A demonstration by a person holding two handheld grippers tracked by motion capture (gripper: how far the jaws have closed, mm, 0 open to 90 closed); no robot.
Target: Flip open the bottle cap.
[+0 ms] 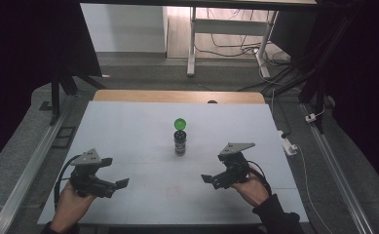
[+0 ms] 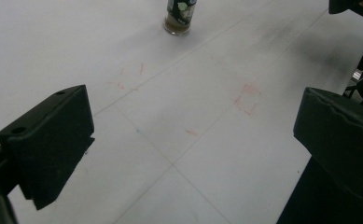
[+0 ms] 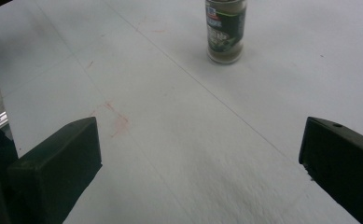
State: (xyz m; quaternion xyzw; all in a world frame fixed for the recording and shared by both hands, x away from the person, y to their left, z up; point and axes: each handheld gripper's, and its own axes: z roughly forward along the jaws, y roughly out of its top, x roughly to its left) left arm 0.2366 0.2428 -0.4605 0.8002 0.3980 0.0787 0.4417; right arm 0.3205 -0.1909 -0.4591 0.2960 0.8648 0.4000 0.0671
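1. The left gripper (image 1: 120,184) sat low over the near part of the white table (image 1: 128,126), jaws spread wide with nothing between them; its own view showed bare tabletop in the gap.
2. The right gripper (image 1: 207,178) mirrored it, jaws likewise wide apart and empty.
3. A small spice jar (image 1: 180,142) with a green cap (image 1: 180,123) stood upright ahead of both grippers, roughly between their lines of sight and well apart from either. From the left gripper it lay forward and to the right (image 2: 180,16); from the right gripper, forward and slightly left (image 3: 225,30).
4. The step in hand looked like the approach: neither gripper touched the jar yet.
5. The next move would probably call for one gripper to travel forward, level its jaws around the glass body, and close gently, leaving the other free for the cap.
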